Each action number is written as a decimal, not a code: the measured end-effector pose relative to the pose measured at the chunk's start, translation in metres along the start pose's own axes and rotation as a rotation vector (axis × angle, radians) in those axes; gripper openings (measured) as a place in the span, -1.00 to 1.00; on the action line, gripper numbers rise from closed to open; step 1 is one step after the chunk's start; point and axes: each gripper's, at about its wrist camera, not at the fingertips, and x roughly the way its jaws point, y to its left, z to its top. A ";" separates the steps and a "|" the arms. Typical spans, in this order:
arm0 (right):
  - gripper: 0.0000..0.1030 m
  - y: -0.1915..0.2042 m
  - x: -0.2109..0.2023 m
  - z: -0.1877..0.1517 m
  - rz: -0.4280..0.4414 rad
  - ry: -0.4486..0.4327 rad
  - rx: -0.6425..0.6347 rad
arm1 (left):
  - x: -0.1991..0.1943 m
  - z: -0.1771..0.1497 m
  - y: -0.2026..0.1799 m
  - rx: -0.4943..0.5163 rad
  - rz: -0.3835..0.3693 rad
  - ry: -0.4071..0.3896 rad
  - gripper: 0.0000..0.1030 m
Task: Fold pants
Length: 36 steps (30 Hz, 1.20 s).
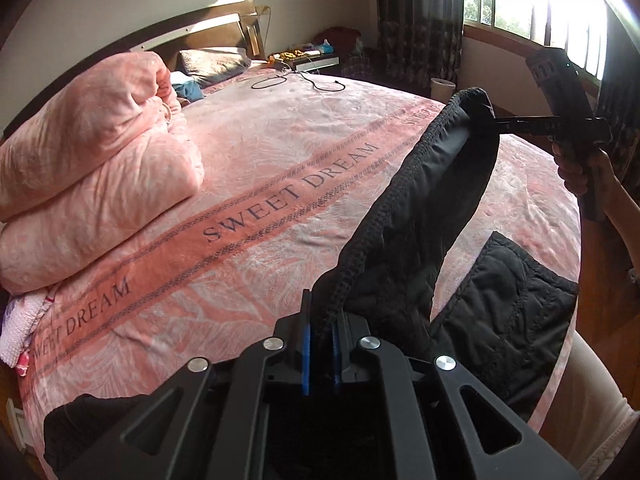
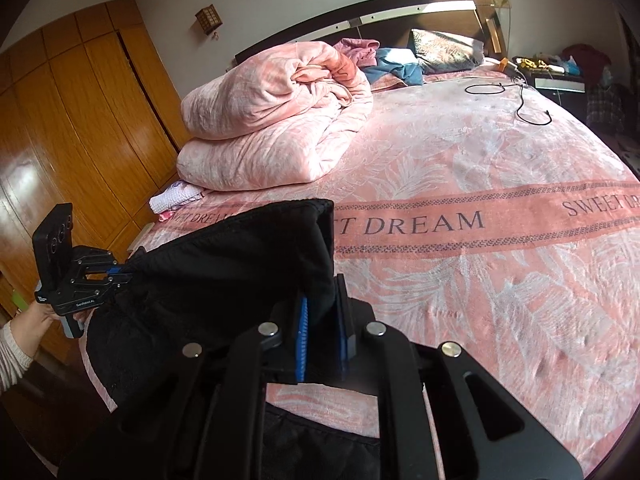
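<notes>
Black pants point(image 1: 436, 184): hanging stretched above the pink bedspread point(image 1: 280, 152), waistband spanning both grippers. Left gripper point(image 1: 320, 344): pinching one waistband end. Right gripper point(image 2: 322, 320): pinching the other end. Folded pink blanket point(image 2: 272, 120): lying near the headboard.

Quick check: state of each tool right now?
Left tool: shut on the black pants.
Right tool: shut on the black pants too.

Your black quilted pants point(image 1: 432, 216) hang lifted above the near edge of the pink bed, waistband stretched taut between two held corners. You see the legs droop to the blanket at near right.
</notes>
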 end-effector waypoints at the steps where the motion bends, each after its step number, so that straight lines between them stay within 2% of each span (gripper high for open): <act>1: -0.79 0.004 -0.004 -0.012 -0.008 0.010 -0.006 | -0.003 -0.010 -0.014 0.016 0.036 0.003 -0.86; 5: -0.79 0.015 -0.026 -0.058 -0.036 0.040 -0.011 | -0.019 -0.048 -0.058 0.063 0.147 -0.049 -0.86; 8: -0.80 0.018 -0.040 -0.090 -0.048 0.065 0.008 | -0.034 -0.070 -0.082 0.066 0.201 -0.092 -0.84; 11: -0.81 0.021 -0.051 -0.117 -0.049 0.081 0.033 | -0.045 -0.090 -0.103 0.073 0.226 -0.102 -0.84; 14: -0.81 0.024 -0.056 -0.138 -0.057 0.103 0.049 | -0.047 -0.113 -0.120 -0.001 0.179 -0.070 -0.82; 19: -0.82 0.025 -0.063 -0.165 -0.085 0.142 0.060 | -0.038 -0.142 -0.146 -0.039 0.163 -0.020 -0.80; 27: -0.84 0.014 -0.063 -0.204 -0.180 0.259 0.056 | -0.012 -0.170 -0.169 -0.143 0.041 0.064 -0.74; 31: -0.84 0.009 -0.055 -0.223 -0.201 0.321 0.062 | 0.004 -0.183 -0.173 -0.170 0.016 0.120 -0.65; 32: -0.84 0.010 -0.052 -0.227 -0.214 0.339 0.049 | 0.005 -0.184 -0.173 -0.174 0.009 0.126 -0.54; 34: -0.83 0.012 -0.051 -0.234 -0.235 0.358 0.032 | 0.000 -0.186 -0.172 -0.187 -0.016 0.135 0.08; 35: -0.82 0.012 -0.051 -0.235 -0.237 0.362 0.032 | -0.006 -0.186 -0.169 -0.203 -0.035 0.122 0.45; 36: -0.68 0.012 -0.053 -0.234 -0.249 0.365 0.031 | -0.013 -0.188 -0.167 -0.222 -0.060 0.103 0.47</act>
